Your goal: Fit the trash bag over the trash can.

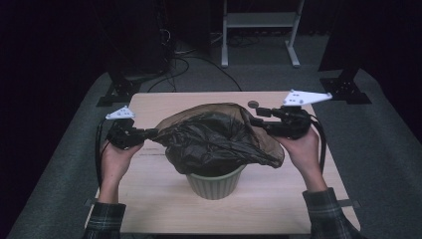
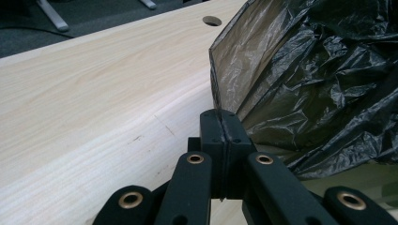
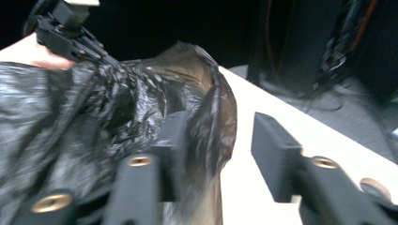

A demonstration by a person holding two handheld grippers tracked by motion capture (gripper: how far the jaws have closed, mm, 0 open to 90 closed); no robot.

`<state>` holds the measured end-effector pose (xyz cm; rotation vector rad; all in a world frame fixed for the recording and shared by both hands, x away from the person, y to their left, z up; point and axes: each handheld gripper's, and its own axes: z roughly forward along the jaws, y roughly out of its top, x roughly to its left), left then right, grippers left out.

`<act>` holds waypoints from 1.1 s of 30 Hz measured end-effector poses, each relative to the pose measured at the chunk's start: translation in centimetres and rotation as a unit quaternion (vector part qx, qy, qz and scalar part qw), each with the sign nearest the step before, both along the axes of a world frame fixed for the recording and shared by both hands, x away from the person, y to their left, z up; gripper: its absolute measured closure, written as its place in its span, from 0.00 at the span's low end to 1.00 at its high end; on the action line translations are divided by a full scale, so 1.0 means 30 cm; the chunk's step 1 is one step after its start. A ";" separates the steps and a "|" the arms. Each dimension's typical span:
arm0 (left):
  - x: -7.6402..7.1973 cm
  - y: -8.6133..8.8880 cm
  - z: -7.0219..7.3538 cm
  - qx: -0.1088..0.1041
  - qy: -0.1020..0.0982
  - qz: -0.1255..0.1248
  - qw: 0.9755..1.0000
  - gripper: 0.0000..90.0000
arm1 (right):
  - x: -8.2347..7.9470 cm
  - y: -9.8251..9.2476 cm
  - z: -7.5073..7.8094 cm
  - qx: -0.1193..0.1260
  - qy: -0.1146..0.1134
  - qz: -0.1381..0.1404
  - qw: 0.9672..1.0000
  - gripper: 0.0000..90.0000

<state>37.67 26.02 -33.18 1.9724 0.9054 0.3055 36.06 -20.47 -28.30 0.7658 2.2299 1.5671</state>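
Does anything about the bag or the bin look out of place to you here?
Yes: the black bag is not seated in the green bin; it balloons above the rim. The left gripper pinches one edge; the right gripper is open.

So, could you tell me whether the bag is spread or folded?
Spread: the bag billows over the bin, one edge pinched by the left gripper.

wooden table (image 1: 278, 199), grey carpet (image 1: 378, 149), white frame (image 1: 259, 20)
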 end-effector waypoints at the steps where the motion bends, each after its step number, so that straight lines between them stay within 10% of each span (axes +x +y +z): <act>1: 0.004 0.000 0.000 0.001 0.000 0.000 1.000 1.00 | 0.025 0.013 -0.011 -0.003 0.009 0.008 1.000 0.79; 4: 0.022 -0.001 -0.001 0.006 -0.003 0.002 1.000 1.00 | 0.074 0.041 -0.043 -0.025 0.011 0.001 1.000 1.00; 17: 0.131 -0.065 -0.115 0.088 0.048 0.017 0.995 1.00 | 0.186 0.019 -0.274 -0.085 0.097 -0.058 0.990 1.00; 22: 0.132 -0.061 -0.157 0.084 0.058 0.017 0.995 1.00 | 0.180 0.009 -0.349 -0.101 0.117 -0.057 0.986 1.00; 33: 0.121 -0.054 -0.131 0.071 0.049 0.012 0.996 1.00 | 0.076 -0.074 -0.139 -0.019 0.030 -0.067 0.997 0.71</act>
